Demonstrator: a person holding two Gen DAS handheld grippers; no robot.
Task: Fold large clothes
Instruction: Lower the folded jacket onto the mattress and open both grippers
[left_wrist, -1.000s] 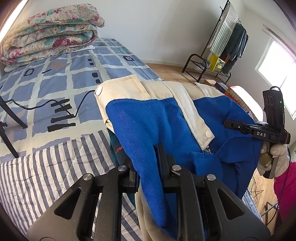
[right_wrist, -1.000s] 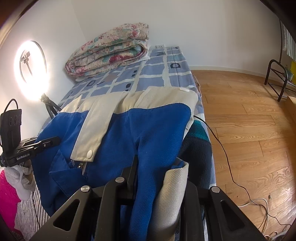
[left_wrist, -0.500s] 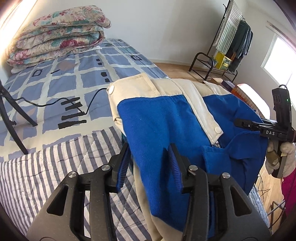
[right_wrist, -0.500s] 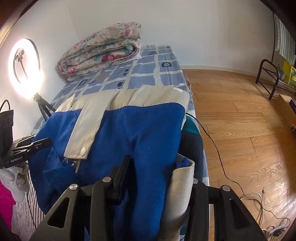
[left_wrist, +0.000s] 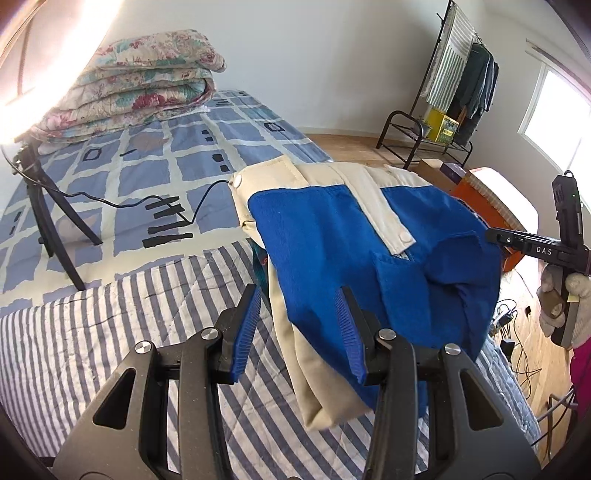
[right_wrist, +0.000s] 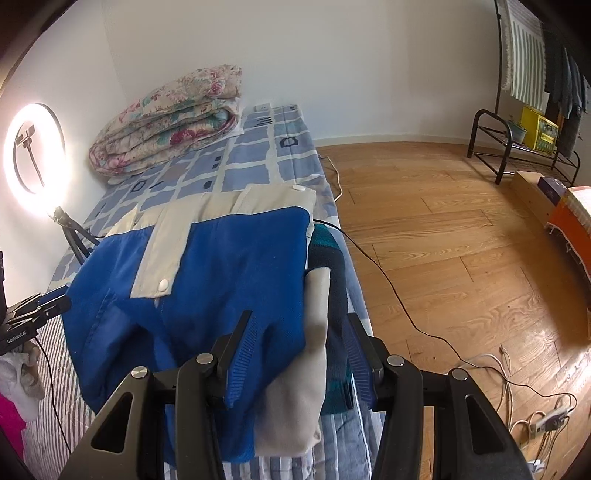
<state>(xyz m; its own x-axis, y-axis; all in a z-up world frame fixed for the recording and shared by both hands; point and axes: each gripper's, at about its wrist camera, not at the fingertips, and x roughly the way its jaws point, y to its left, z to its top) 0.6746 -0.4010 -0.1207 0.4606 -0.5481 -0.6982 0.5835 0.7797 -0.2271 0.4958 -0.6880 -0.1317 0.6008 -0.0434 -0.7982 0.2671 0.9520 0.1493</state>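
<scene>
Both grippers have let go: my left gripper stands apart with the blue and cream jacket loose between its pads, and my right gripper is opening wider around the jacket's other edge. I see the jacket lying folded on the striped blanket on the bed, near the bed's edge by the wood floor.
</scene>
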